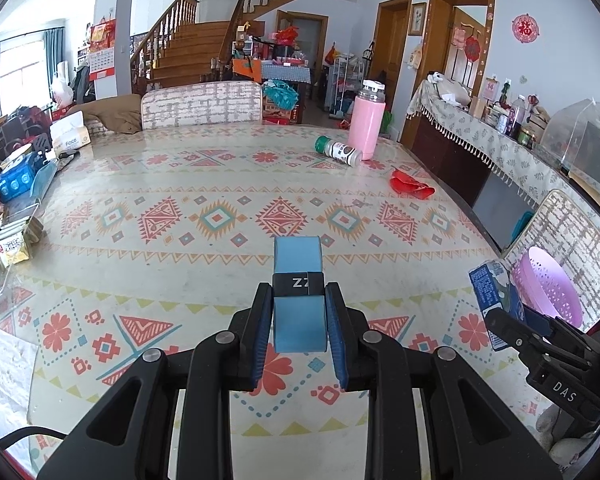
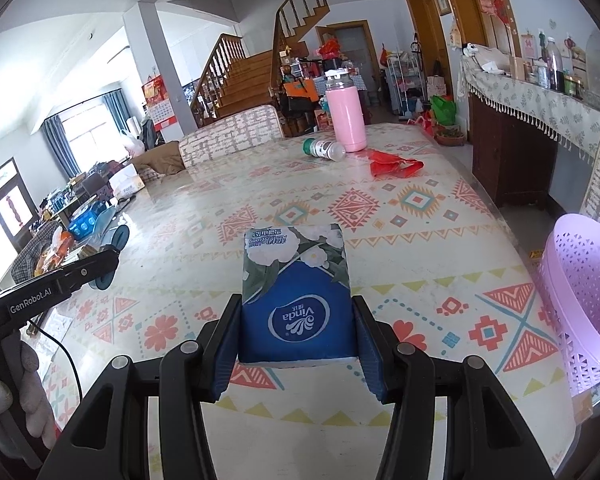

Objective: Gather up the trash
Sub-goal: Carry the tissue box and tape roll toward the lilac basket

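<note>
The tablecloth (image 1: 204,184) is cream with red, orange and teal diamonds, triangles and flowers. The small box (image 1: 298,296) is light blue with a black band. The tissue pack (image 2: 296,292) is deep blue with white flowers, green leaves and a white-ringed logo. The basket (image 2: 584,300) is pale lilac with a pierced pattern. The flask (image 1: 366,124) is pink with a white cap. The jar (image 1: 338,150) has a green lid. The crumpled bag (image 1: 411,185) is red. The chair back (image 1: 202,106) is white with grey-brown checks.

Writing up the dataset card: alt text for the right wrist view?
The right gripper jaws clamp a blue Vinda tissue pack above a patterned table, with a lilac perforated basket at right. Beyond sit a pink flask, a tipped-over green-capped bottle and red plastic scrap.
</note>
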